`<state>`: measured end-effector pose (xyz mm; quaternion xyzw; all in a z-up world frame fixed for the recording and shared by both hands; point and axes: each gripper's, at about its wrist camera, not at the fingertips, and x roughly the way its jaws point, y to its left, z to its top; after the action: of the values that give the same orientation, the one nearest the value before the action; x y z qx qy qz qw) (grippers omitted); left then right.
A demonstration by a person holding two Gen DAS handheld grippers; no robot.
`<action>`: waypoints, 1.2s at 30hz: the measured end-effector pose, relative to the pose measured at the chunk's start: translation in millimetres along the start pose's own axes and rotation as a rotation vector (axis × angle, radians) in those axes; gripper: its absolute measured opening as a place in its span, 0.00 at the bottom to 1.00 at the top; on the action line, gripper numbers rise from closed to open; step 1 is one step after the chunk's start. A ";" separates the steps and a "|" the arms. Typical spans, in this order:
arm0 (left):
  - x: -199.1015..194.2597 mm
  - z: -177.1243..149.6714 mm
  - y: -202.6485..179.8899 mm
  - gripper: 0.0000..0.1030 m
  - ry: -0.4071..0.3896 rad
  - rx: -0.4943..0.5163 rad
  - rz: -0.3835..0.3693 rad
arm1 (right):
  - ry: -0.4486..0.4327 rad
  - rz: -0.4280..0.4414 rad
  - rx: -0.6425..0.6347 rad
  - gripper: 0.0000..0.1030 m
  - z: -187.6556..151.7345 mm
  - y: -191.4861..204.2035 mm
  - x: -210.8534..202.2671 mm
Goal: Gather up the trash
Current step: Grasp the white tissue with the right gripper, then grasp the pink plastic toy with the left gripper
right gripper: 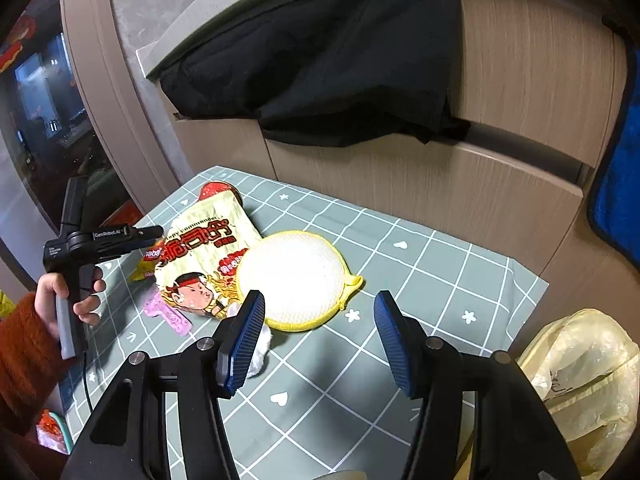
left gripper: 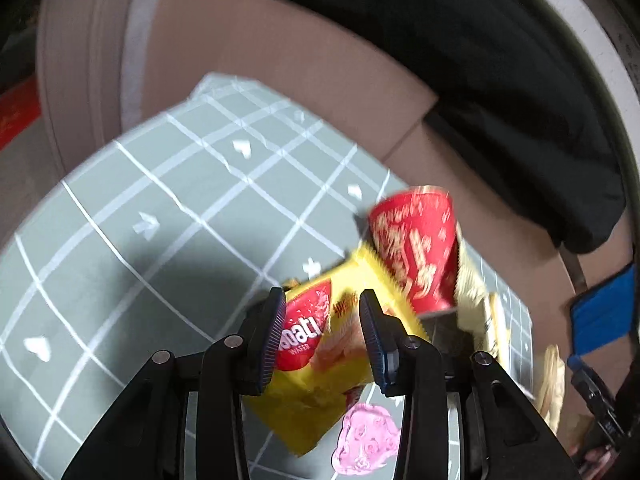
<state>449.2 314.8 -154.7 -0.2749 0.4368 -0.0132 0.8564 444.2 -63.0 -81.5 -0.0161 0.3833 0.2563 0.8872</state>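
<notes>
My left gripper [left gripper: 323,320] has its jaws around a yellow wafer wrapper [left gripper: 320,364], pads touching its sides, just above the green checked tablecloth [left gripper: 160,208]. A red paper cup [left gripper: 416,248] lies on its side just beyond, next to a cream noodle bag [left gripper: 472,288]. In the right wrist view the left gripper [right gripper: 152,236] is at the wrapper [right gripper: 150,260], beside the noodle bag [right gripper: 204,256] and the cup [right gripper: 214,190]. My right gripper [right gripper: 320,336] is open and empty above the cloth [right gripper: 420,272], near a round yellow-edged pad [right gripper: 296,276].
A pink comb-like toy [left gripper: 366,440] lies near the wrapper; it also shows in the right wrist view [right gripper: 170,314]. A yellowish plastic bag [right gripper: 580,380] hangs at the table's right edge. A black cloth [right gripper: 320,68] drapes over wooden drawers behind. A blue cloth [right gripper: 618,184] hangs right.
</notes>
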 end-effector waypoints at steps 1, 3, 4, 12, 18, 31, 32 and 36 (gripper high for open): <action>2.3 -2.8 -0.1 0.38 0.014 0.002 -0.006 | 0.001 0.001 0.002 0.53 -0.4 -0.6 0.7; -0.9 -10.6 -3.6 0.38 0.005 0.026 -0.011 | 0.004 0.002 0.004 0.53 -0.7 -2.5 2.6; -1.9 -14.9 -6.7 0.38 0.012 0.038 -0.010 | 0.007 0.001 0.004 0.53 -0.8 -3.7 4.0; -21.0 -55.1 -29.7 0.38 0.044 0.122 0.002 | 0.018 0.049 0.002 0.53 -2.8 2.3 13.2; -64.0 -76.6 -28.9 0.38 -0.069 0.057 0.016 | 0.039 0.096 -0.073 0.53 -6.1 26.4 22.2; -85.6 -108.4 -39.8 0.38 -0.086 0.129 0.007 | 0.189 0.098 -0.170 0.33 -38.3 62.8 80.1; -83.4 -110.6 -48.3 0.38 -0.075 0.175 0.007 | 0.193 0.094 -0.166 0.22 -39.1 60.9 79.2; -72.0 -118.3 -67.5 0.38 -0.061 0.232 0.075 | 0.132 0.074 -0.129 0.21 -34.9 48.7 58.1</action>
<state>330.0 222.1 -124.1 -0.1574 0.4161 -0.0231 0.8953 431.4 -2.8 -137.9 -0.0759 0.4238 0.3116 0.8470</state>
